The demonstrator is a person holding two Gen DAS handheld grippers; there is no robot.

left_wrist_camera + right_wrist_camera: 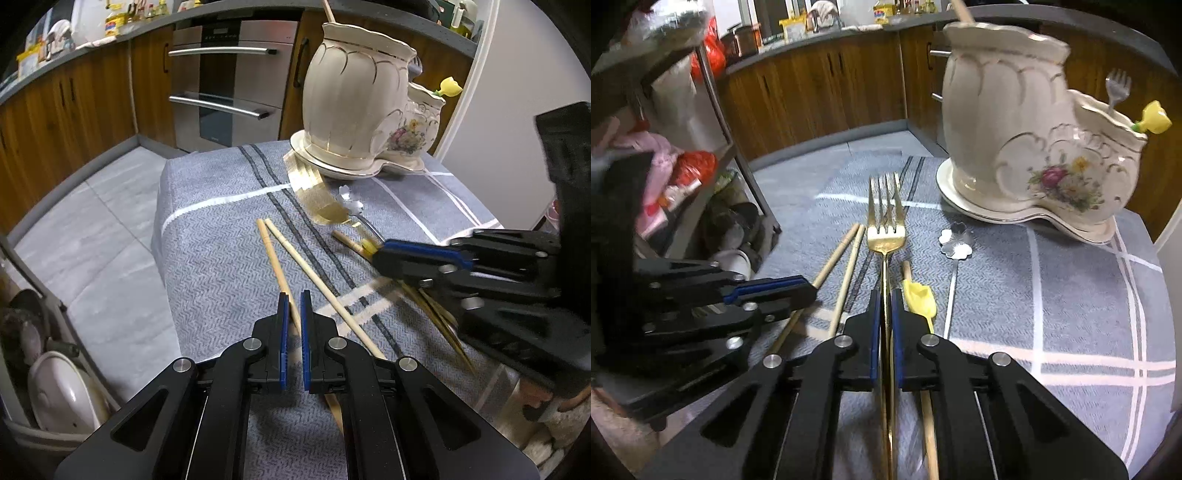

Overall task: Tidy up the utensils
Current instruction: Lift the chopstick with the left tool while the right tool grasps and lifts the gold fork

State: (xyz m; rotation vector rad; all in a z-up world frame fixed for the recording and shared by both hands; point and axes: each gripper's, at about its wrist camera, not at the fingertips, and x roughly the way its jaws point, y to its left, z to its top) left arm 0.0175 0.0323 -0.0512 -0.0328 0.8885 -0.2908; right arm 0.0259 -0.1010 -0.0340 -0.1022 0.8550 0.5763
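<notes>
gold catches the eye first: the gold fork [886,221] runs straight out ahead of our right gripper [885,295], its thin handle clamped between the blue-padded fingers [874,332], tines pointing toward the ceramic holder [1015,147]. our left gripper [294,299] has its fingers [283,332] drawn close around one of the two wooden chopsticks [273,254], which lie side by side on the grey herringbone cloth [207,258] covering the worktop; whether the pads actually press the stick we cannot tell. the holder sits on its saucer [951,192] at the far end of the cloth, with a small silver fork [1117,86] and a yellow tulip-topped pick [1154,118] standing in its lower pocket and a wooden stick rising from the tall part. a flower-shaped silver spoon [955,240] lies near the saucer, and another yellow tulip pick [919,297] rests just beside our right fingers.
</notes>
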